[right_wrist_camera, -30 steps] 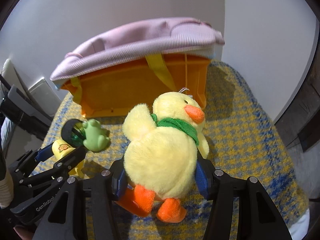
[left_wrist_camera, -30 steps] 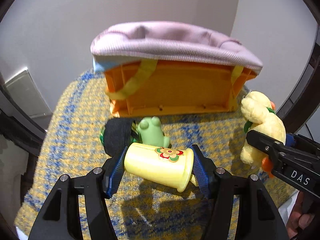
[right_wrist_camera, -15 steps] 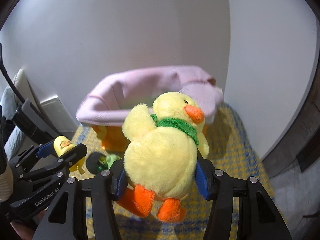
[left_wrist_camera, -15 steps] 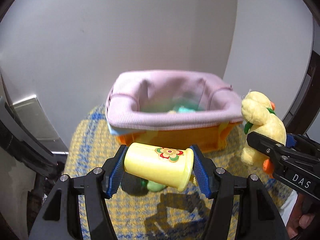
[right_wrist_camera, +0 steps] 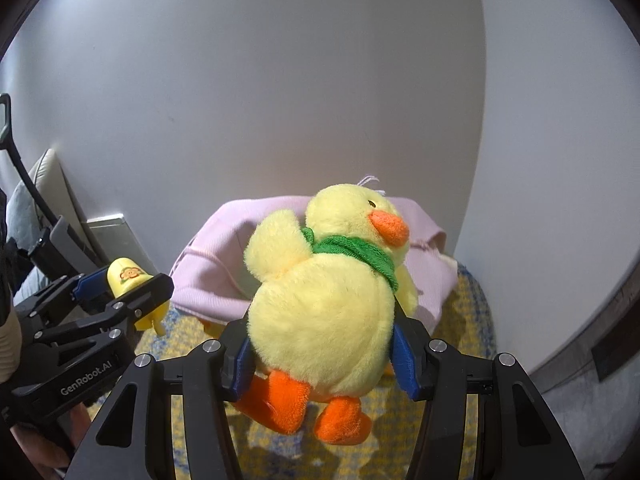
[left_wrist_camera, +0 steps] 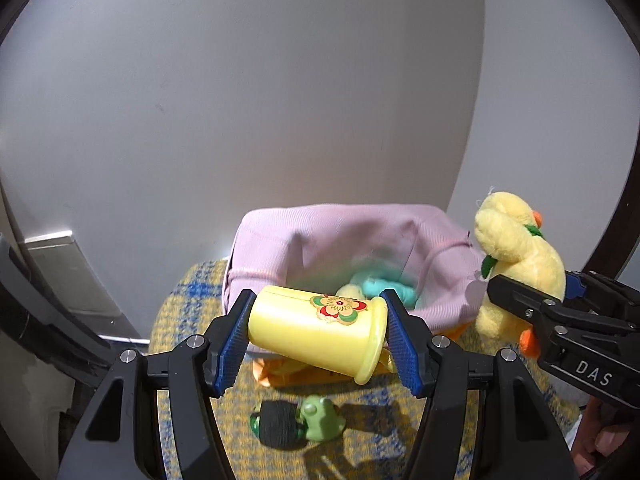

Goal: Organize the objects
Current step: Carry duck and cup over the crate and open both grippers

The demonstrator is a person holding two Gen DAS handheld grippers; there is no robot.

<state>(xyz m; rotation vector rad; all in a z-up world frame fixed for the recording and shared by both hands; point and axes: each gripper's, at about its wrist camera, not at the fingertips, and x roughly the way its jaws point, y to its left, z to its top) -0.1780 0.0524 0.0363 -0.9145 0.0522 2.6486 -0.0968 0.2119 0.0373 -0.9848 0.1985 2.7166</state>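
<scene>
Left gripper (left_wrist_camera: pixel 318 334) angled downward, blue-padded fingers (left_wrist_camera: pixel 232 340) clenched on a pale yellow plastic cup with a flower decal (left_wrist_camera: pixel 320 332). Cup held sideways and slightly tilted between the pads, base against the left pad, flared rim toward the right pad, hanging above the near edge of the orange basket with a pink fabric liner (left_wrist_camera: pixel 320 248). Turquoise and yellow soft items (left_wrist_camera: pixel 380 286) visible inside the liner, beyond the cup. Below the fingers, on the yellow-and-blue woven cloth over the desk (left_wrist_camera: pixel 180 312), a small green frog figure (left_wrist_camera: pixel 322 424) touching a black-and-green wheel-like piece (left_wrist_camera: pixel 276 424).

Right gripper (right_wrist_camera: pixel 320 356) likewise tilted downward, fingers (right_wrist_camera: pixel 404 358) grasping a fluffy yellow plush duck with an orange beak and green scarf (right_wrist_camera: pixel 324 304) at the lower body. Duck upright, orange feet hanging below the pads, head in front of the pink liner. Part of a hand (left_wrist_camera: pixel 600 436) visible behind the right gripper at lower right of the left wrist view.
</scene>
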